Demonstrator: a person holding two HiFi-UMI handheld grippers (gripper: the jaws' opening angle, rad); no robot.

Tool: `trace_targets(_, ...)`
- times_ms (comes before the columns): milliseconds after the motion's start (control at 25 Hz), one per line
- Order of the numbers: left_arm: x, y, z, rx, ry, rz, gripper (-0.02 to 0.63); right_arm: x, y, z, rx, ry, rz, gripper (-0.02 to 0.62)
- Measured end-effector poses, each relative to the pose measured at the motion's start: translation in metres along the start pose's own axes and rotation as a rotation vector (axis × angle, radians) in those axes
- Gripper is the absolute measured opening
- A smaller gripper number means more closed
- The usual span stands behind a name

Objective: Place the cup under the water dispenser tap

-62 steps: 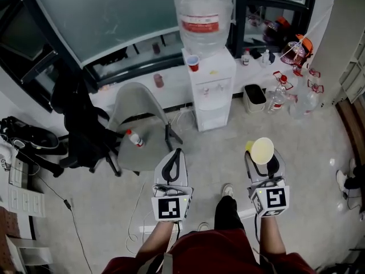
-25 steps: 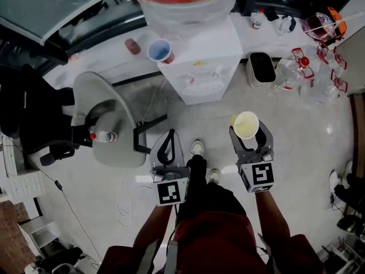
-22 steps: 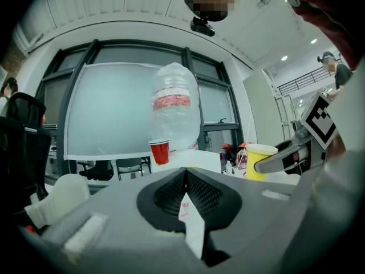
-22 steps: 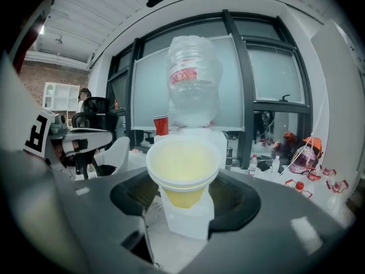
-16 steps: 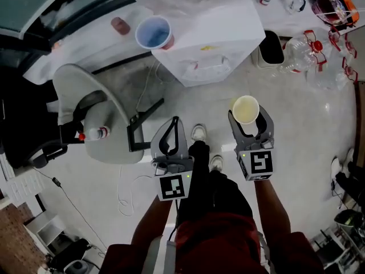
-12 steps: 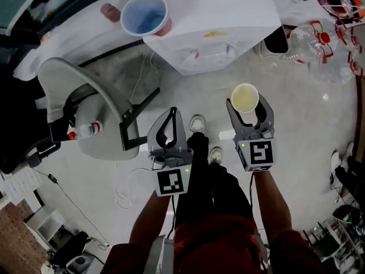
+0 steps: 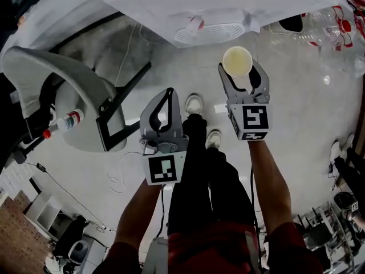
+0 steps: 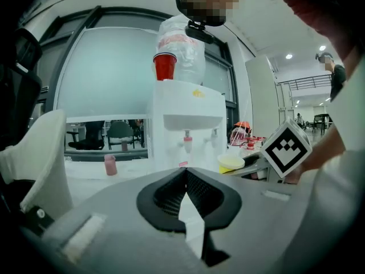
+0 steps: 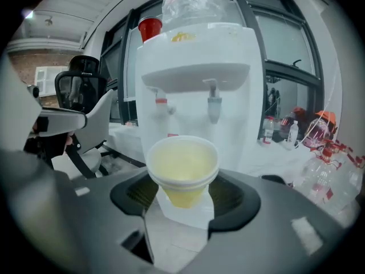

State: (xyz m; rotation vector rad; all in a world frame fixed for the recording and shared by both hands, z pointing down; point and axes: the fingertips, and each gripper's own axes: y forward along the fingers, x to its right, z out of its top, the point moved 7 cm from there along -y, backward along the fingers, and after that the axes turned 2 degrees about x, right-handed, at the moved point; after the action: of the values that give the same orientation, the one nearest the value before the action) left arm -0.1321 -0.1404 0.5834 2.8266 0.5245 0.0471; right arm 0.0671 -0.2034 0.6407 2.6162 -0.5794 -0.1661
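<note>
A pale yellow paper cup [image 9: 182, 173] stands upright between the jaws of my right gripper [image 9: 183, 194], which is shut on it. In the head view the cup [image 7: 238, 60] and right gripper [image 7: 239, 68] are just in front of the white water dispenser [image 7: 211, 4], near its round drip tray [image 7: 204, 34]. The right gripper view shows the dispenser [image 9: 197, 90] close ahead, its red tap [image 9: 161, 103] and grey tap [image 9: 214, 105] above the cup's rim. My left gripper [image 7: 167, 92] is shut and empty, to the left of the cup and further back from the dispenser; its jaw tips meet in its own view [image 8: 186, 173].
A grey chair [image 7: 63, 87] with a plastic bottle [image 7: 64, 122] on its seat stands to the left. Clear bottles [image 7: 336, 16] lie on the floor at the right. A red cup [image 8: 163, 66] stands on top of the dispenser beside the big water bottle [image 8: 185, 44]. The person's shoes [image 7: 195, 103] are between the grippers.
Both grippers have sunk and come nearer the dispenser's front. The cup stays in the right gripper; the left gripper stays shut.
</note>
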Motion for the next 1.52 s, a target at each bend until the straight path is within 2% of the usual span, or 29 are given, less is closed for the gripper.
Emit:
trace_targets(280,0.003,0.008,-0.034,-0.022,-0.023,-0.004,0.006,0.014,0.039,-0.032,-0.039,0.023,-0.031,0.272)
trace_targets(640,0.004,0.013,-0.059,-0.072,-0.028,-0.011,0.006,0.038,0.078,-0.041,-0.042,0.017,-0.06,0.272)
trace_targets(760,0.001,0.016,-0.063,-0.077,-0.022,-0.003,0.006,0.046,0.088,-0.047,-0.06,0.043,-0.076,0.273)
trace_targets(1040,0.0,0.016,-0.068,-0.09,-0.036,-0.008,0.006,0.049,0.101,-0.044,-0.054,0.018,-0.122,0.281)
trace_targets(1160,0.002,0.014,-0.07,-0.103,-0.039,-0.014,0.006,0.048,0.103,-0.043,-0.045,0.022,-0.15,0.306)
trace_targets(1240,0.003,0.014,-0.071,-0.109,-0.039,-0.018,0.006,0.05,0.103,-0.045,-0.055,0.039,-0.159,0.383)
trace_targets(1280,0.003,0.013,-0.07,-0.111,-0.037,-0.018,0.006,0.05,0.102,-0.046,-0.063,0.05,-0.159,0.401)
trace_targets(1520,0.005,0.009,-0.059,-0.093,-0.018,-0.019,0.006,0.045,0.087,-0.05,-0.097,0.052,-0.147,0.416)
